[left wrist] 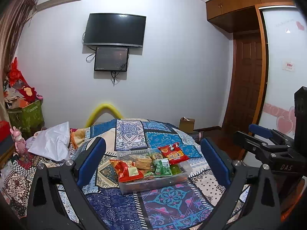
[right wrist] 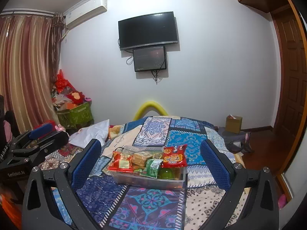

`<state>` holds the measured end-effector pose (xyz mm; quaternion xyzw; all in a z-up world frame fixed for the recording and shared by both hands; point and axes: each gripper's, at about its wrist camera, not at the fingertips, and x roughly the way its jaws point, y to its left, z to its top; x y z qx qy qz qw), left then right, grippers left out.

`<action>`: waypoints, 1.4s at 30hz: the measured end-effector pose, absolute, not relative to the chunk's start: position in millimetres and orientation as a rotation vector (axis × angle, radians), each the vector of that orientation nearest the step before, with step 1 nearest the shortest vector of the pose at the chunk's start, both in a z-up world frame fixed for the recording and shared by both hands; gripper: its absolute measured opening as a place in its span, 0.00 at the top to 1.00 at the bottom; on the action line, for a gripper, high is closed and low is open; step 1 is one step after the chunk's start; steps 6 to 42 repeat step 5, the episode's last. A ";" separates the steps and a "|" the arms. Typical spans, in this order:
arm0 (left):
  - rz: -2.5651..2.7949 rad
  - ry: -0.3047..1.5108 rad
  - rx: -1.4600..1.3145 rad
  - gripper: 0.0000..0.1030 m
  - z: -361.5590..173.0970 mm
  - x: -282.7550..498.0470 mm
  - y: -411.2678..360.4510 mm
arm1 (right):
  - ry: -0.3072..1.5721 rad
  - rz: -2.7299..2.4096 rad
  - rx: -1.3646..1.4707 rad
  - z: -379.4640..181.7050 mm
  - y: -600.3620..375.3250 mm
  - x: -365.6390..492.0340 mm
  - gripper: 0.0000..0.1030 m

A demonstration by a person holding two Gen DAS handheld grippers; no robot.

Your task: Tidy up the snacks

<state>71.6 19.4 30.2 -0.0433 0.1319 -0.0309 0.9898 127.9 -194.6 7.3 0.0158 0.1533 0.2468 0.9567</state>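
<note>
A clear plastic bin (left wrist: 153, 185) full of snacks sits on the patterned bedspread; it also shows in the right wrist view (right wrist: 149, 181). In it lie a red packet (left wrist: 173, 153) at the back right, a red-orange packet (left wrist: 126, 170) at the left, a green packet (left wrist: 162, 167), stacked crackers (left wrist: 143, 163) and a green jelly cup (right wrist: 166, 173). My left gripper (left wrist: 153, 163) is open and empty, held above the bed short of the bin. My right gripper (right wrist: 151, 163) is open and empty, also short of the bin. Each shows at the other view's edge.
The bed's patterned cover (right wrist: 153, 201) fills the foreground. A white bag (left wrist: 51, 141) and clutter lie at the bed's left. A green basket (right wrist: 76, 117) stands by the curtain. A cardboard box (right wrist: 234, 123) is on the floor near the wooden door (right wrist: 291, 76).
</note>
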 end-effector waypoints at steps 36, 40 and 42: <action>-0.063 0.268 -0.078 0.03 29.4 72.0 18.1 | 0.315 0.503 0.037 7.6 -195.5 128.3 0.00; -0.063 0.268 -0.078 0.03 29.4 72.0 18.1 | 0.315 0.503 0.037 7.6 -195.5 128.3 0.00; -0.063 0.268 -0.078 0.03 29.4 72.0 18.1 | 0.315 0.503 0.037 7.6 -195.5 128.3 0.00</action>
